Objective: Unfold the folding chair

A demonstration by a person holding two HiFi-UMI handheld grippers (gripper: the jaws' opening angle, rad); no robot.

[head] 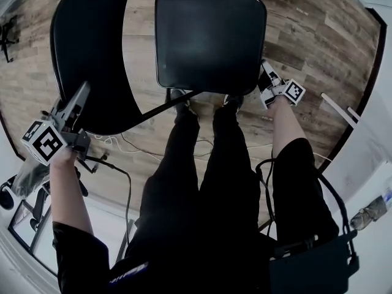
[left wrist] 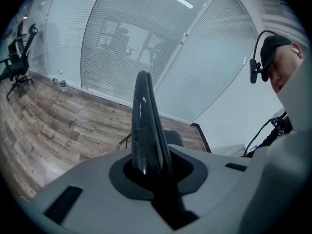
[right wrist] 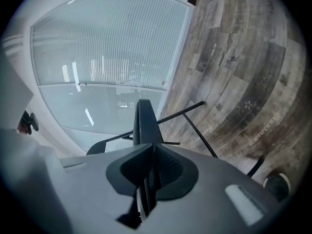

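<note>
Below me in the head view, the folding chair [head: 202,35] stands on the wood-plank floor [head: 318,35] just ahead of my feet. Its seat [head: 214,54] is a dark, smooth, rounded square lying flat, and its backrest [head: 92,54] is a broad black curved panel at the left, with thin black tubes beneath. My left gripper [head: 82,92], grey with a marker cube, meets the backrest's lower edge. My right gripper [head: 264,71] sits at the seat's right edge; I cannot tell whether it touches. My dark-trousered legs [head: 202,182] cover the near floor, with loose cables [head: 125,146] beside them.

Along the left gripper view, my jaws are narrow, clamped on the backrest, a glossy black sheet seen edge-on that splits the picture. Behind it lie grey-brown planks, ribbed white blinds [left wrist: 146,38] and an office chair [left wrist: 17,57] far left.

Along the right gripper view, my jaws are pressed together into one matte dark blade, nothing between them. Past it the chair's thin black legs [right wrist: 195,128] cross the scuffed planks.
</note>
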